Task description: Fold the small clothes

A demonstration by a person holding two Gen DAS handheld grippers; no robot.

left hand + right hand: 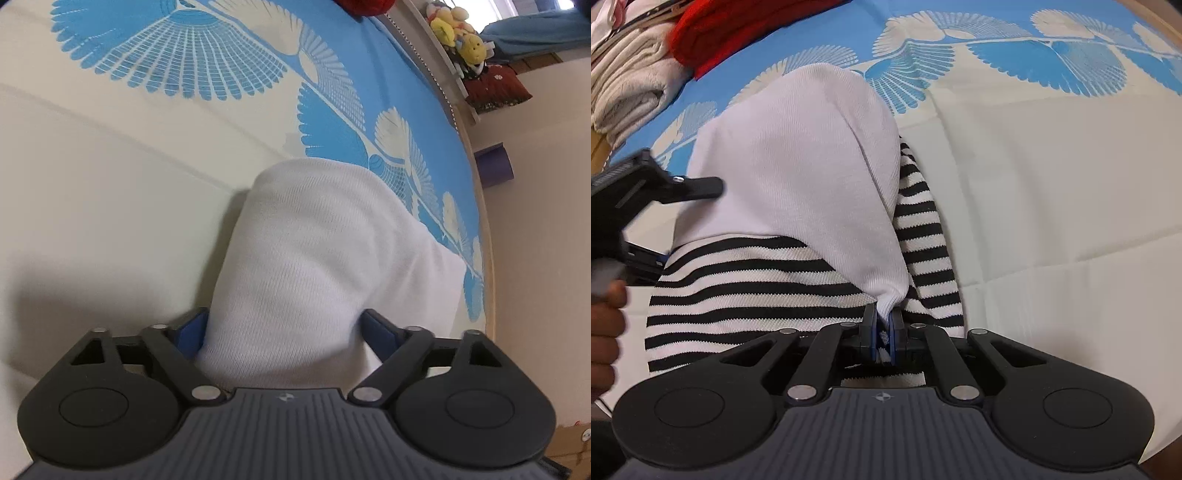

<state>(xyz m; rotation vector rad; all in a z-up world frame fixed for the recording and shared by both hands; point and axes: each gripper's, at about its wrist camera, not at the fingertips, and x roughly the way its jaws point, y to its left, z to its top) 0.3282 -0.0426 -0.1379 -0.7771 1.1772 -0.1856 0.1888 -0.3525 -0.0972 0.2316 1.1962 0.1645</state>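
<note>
A small knit garment, white on top point(798, 155) with black-and-white stripes point(746, 280) below, lies on the bed. In the right wrist view my right gripper point(882, 332) is shut on a pinched white edge of it beside a striped sleeve point(927, 236). In the left wrist view the white cloth point(306, 258) bulges between the spread blue pads point(194, 332) of my left gripper point(284, 332), which stands open around it. The left gripper also shows at the left of the right wrist view point(665, 188), against the garment's side.
The bed sheet point(1052, 166) is cream with blue fan patterns. A red cloth point(738, 29) and folded beige towels point(628, 85) lie at the far left. In the left wrist view, soft toys point(458, 33) sit on a shelf and a purple roll point(493, 162) lies past the bed edge.
</note>
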